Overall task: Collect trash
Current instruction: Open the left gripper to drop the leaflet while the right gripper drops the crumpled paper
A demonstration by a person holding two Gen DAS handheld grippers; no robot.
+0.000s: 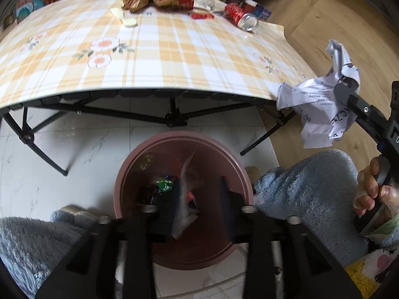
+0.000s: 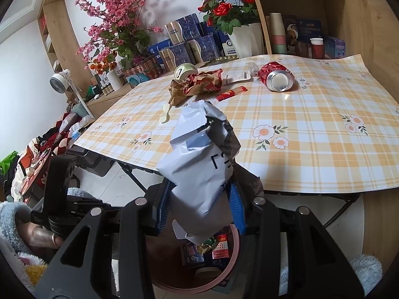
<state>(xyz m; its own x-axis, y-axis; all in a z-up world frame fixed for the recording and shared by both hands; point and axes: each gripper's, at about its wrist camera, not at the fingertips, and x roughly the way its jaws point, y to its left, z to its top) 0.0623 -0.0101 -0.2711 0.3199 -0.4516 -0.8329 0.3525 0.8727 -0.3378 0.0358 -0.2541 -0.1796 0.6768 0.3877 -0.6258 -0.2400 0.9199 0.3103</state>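
Note:
My left gripper (image 1: 197,199) hangs open over a pink waste bin (image 1: 139,159). A thin greyish wrapper (image 1: 183,194), blurred, is loose between its fingers above the bin's mouth. Coloured packets lie at the bin's bottom (image 2: 217,249). My right gripper (image 2: 199,199) is shut on a crumpled white printed paper bag (image 2: 197,164), held up beside the table edge and above the bin (image 2: 235,246). The left wrist view shows the same paper (image 1: 316,109) and the right gripper (image 1: 346,92) at far right. On the checked tablecloth lie a crushed red can (image 2: 276,77), a crumpled brown-red bag (image 2: 197,84) and a red wrapper strip (image 2: 230,92).
The folding table (image 1: 149,84) has black legs close behind the bin. A plastic spoon (image 2: 165,114) and a pale can (image 2: 185,71) also lie on it. A person's fluffy blue clothing (image 1: 311,186) flanks the bin, and a hand (image 1: 371,194) holds the right gripper's handle. Shelves and flower pots (image 2: 239,32) stand behind.

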